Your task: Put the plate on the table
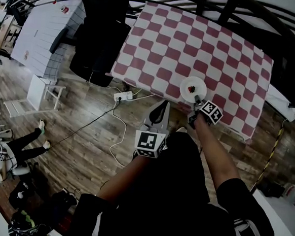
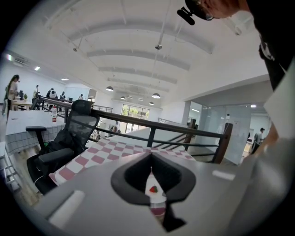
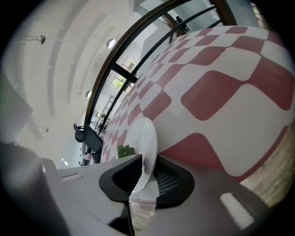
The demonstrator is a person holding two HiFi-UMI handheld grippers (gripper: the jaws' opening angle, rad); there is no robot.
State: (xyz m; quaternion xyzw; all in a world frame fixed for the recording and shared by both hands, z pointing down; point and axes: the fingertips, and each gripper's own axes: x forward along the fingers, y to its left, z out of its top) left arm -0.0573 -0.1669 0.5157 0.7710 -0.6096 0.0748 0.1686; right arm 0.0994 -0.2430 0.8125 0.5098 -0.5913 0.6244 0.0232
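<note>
Right gripper [image 1: 195, 100] clamps the near rim of the white plate [image 1: 200, 84], which carries a strawberry [image 1: 191, 88] at the near edge of the red-and-white checked table [image 1: 194, 37], centre right of the head view. Left gripper [image 1: 161, 107], jaws together and empty, hangs over the wooden floor [image 1: 85, 135].

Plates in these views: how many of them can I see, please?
1. The plate is over the near edge of the checkered table, its rim clamped by the right gripper. No other plate shows.
</note>
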